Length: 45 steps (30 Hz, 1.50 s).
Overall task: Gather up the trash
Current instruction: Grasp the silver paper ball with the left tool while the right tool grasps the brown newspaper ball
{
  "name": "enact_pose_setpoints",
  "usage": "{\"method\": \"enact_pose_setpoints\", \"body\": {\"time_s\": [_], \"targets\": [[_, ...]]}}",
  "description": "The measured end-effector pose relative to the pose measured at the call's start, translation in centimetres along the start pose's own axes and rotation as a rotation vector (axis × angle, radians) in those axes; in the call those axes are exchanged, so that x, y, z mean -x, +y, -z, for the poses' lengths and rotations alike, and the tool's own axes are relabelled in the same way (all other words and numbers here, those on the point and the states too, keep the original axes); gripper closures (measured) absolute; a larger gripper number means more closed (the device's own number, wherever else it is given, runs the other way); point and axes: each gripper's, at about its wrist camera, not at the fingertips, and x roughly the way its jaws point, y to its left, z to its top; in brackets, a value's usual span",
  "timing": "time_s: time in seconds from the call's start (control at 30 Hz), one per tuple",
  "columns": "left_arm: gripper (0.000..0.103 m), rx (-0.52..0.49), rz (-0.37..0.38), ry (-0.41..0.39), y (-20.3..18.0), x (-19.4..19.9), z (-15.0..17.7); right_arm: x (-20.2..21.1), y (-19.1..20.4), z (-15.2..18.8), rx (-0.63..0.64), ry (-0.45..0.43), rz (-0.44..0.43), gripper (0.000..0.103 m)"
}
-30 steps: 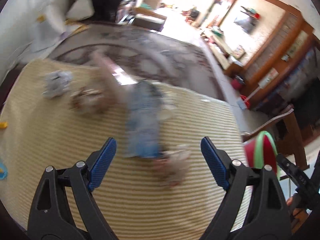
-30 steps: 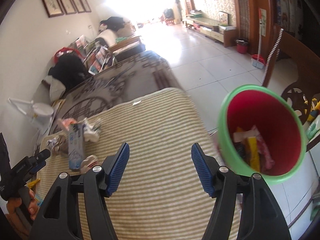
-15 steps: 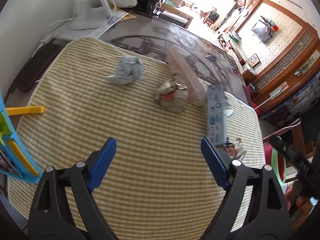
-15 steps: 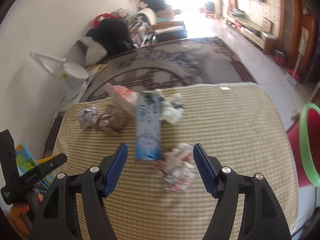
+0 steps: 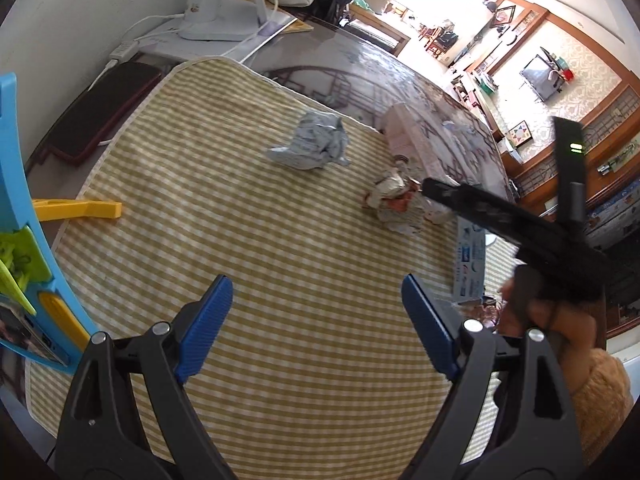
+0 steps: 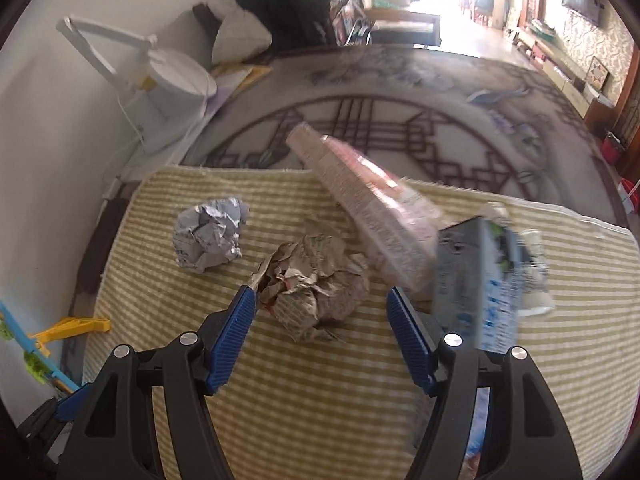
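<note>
Trash lies on a yellow striped mat (image 5: 248,248) (image 6: 312,400). A brown crumpled paper ball (image 6: 316,284) (image 5: 394,200) sits just ahead of my open right gripper (image 6: 320,312), between its blue pads and not pressed by them. Left of it lies a grey crumpled paper ball (image 6: 210,236) (image 5: 312,146). A long pink box (image 6: 368,204) (image 5: 408,140) and a blue carton (image 6: 480,280) (image 5: 468,256) lie to the right. My left gripper (image 5: 316,320) hangs open over bare mat. The right tool's black body (image 5: 520,236) and a hand (image 5: 560,328) show in the left wrist view.
A white desk lamp (image 6: 160,76) (image 5: 216,12) stands on the patterned table (image 6: 400,120) beyond the mat. A yellow clip (image 5: 80,209) (image 6: 76,328) and a blue plastic toy frame (image 5: 24,216) lie at the mat's left edge. A dark flat case (image 5: 96,112) rests by the wall.
The right gripper swung from the red bin over to the trash pile and came down at the brown paper ball. The left gripper shifted left over bare mat.
</note>
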Motion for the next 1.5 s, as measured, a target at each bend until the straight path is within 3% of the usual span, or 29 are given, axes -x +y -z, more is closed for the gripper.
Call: {"method": "enact_pose_setpoints", "body": {"time_s": [0.17, 0.3, 0.47, 0.6, 0.83, 0.9, 0.97, 1.07, 1.27, 1.37, 1.43, 1.5], "targets": [[0.019, 0.032, -0.005, 0.008, 0.9, -0.6, -1.0, -4.2, 0.6, -0.6, 0.028, 0.083, 0.027, 0.039], [0.019, 0.005, -0.005, -0.007, 0.2, -1.5, -2.6, -4.3, 0.1, -0.4, 0.024, 0.073, 0.024, 0.064], [0.019, -0.053, -0.009, -0.032, -1.4, -4.0, -5.4, 0.6, -1.6, 1.1, -0.025, 0.007, -0.062, 0.064], [0.018, -0.081, -0.04, -0.02, -2.3, -7.3, -7.9, 4.4, -2.1, 3.6, -0.001, -0.003, -0.072, 0.064], [0.019, -0.065, -0.084, 0.038, -2.5, -12.4, -10.1, 5.2, -1.7, 9.6, 0.058, 0.112, -0.029, 0.056], [0.024, -0.079, -0.114, 0.022, -2.6, -12.9, -10.0, 4.7, -1.7, 10.7, 0.05, 0.139, -0.027, 0.055], [0.052, -0.096, -0.125, 0.016, -2.5, -13.0, -9.9, 4.7, -1.7, 11.2, 0.03, 0.15, -0.027, 0.054], [0.055, -0.068, -0.077, 0.039, -1.8, -12.0, -9.8, 5.5, -1.4, 11.3, 0.019, 0.122, -0.025, 0.043], [0.054, -0.069, -0.067, -0.04, -1.1, -6.5, -7.5, 5.4, -0.6, 10.9, 0.039, 0.098, -0.002, 0.026], [0.053, -0.066, -0.062, -0.059, -1.0, -4.5, -5.9, 4.0, -0.7, 10.8, 0.024, 0.133, -0.009, 0.028], [0.053, -0.059, -0.052, -0.064, -0.9, -3.5, -4.9, 3.9, -0.6, 10.7, 0.009, 0.12, -0.017, 0.045], [0.053, -0.06, -0.045, -0.06, -1.0, -2.7, -3.8, 4.0, -0.3, 10.6, 0.028, 0.105, -0.008, 0.052]]}}
